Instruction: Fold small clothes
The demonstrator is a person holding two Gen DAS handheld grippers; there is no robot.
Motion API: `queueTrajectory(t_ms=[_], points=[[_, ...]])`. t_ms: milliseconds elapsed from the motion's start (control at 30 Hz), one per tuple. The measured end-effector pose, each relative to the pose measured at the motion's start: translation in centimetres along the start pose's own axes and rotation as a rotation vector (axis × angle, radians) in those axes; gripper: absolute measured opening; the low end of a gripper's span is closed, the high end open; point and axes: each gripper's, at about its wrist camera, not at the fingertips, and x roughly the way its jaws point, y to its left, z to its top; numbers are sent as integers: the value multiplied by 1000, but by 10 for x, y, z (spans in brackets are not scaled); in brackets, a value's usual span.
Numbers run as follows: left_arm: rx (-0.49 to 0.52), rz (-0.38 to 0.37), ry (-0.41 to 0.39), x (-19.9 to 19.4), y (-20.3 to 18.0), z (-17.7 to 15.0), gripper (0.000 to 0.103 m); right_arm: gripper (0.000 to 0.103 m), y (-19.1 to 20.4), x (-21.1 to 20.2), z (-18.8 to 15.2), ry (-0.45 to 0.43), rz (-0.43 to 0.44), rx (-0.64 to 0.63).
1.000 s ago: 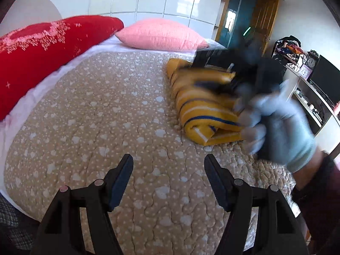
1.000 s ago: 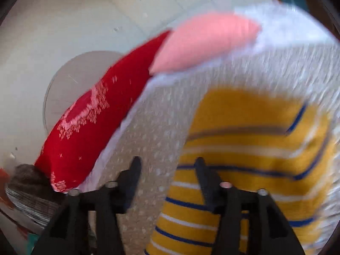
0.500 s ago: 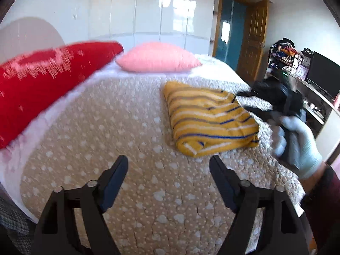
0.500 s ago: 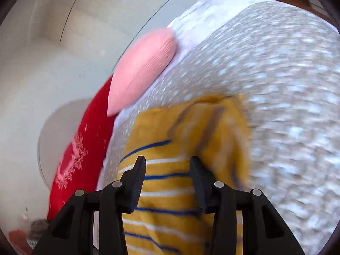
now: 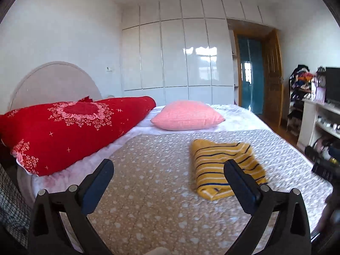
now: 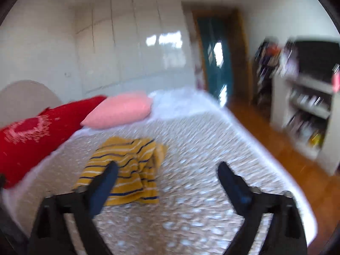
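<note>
I've got both grippers up above the near end of the bed (image 5: 161,223), looking along it toward the headboard (image 5: 53,80). My left gripper (image 5: 169,177) has its jaws spread wide apart, nothing between them, just the spotted beige quilt (image 5: 148,170) underneath. My right gripper (image 6: 166,176) is the same story: jaws wide apart, holding nothing, though this view is smeared with blur so fine detail is lost.

The folded shirt (image 5: 225,165), mustard yellow with dark blue and white stripes, lies on the quilt toward the right edge of the bed, roughly halfway up its length. In the left wrist view it sits behind the tip of the left gripper's right-hand finger, which covers part of its near edge. In the right wrist view the shirt (image 6: 127,165) lies behind the left-hand finger, whose tip overlaps it in the picture; I can't tell whether there's contact there. It looks like a compact folded bundle, a little rumpled on the side nearer the right edge.

A pink pillow (image 5: 187,118) lies up near the head of the bed, well apart from the shirt, and a big red cushion (image 5: 70,131) with a floral pattern runs along the left edge. White wardrobes (image 5: 182,53) fill the far wall, with a wooden door frame (image 5: 274,74) to their right and white shelving (image 6: 308,110) past the right edge of the bed
</note>
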Motion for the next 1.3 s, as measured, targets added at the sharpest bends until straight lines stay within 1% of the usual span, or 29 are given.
queueTrajectory(t_ms=[67, 100, 133, 200, 300, 367, 467, 533, 600, 667, 933, 1067, 1233, 1300], points=[[-5, -23, 14, -3, -2, 3, 103, 103, 1, -21, -7, -71, -53, 12], [-3, -34, 23, -4, -4, 3, 103, 103, 1, -24, -10, -66, -59, 20], [4, -48, 35, -5, -7, 3, 103, 103, 3, -23, -9, -45, -59, 21], [18, -66, 56, -6, -13, -1, 103, 103, 0, -17, -11, 38, -45, 36], [28, -101, 106, 1, -20, -10, 103, 103, 0, -14, -16, 57, -55, 51], [30, -130, 162, 9, -25, -18, 103, 103, 0, -16, -22, 65, -60, 61], [26, -168, 225, 15, -30, -26, 103, 103, -4, -7, -33, 105, -52, 117], [28, -176, 241, 17, -33, -30, 103, 103, -7, 3, -41, 162, -41, 142], [35, -178, 244, 15, -37, -33, 103, 103, -8, 18, -48, 257, -12, 139], [39, -187, 243, 14, -38, -35, 103, 103, -8, 23, -55, 296, -8, 142], [50, -206, 263, 13, -45, -39, 103, 103, 1, 22, -60, 307, 5, 136], [49, -209, 279, 16, -44, -42, 103, 103, 6, 27, -66, 332, 1, 119], [53, -182, 319, 25, -45, -48, 103, 103, 6, 35, -73, 387, 8, 132], [52, -177, 342, 29, -45, -51, 103, 103, 6, 35, -75, 393, 5, 130]])
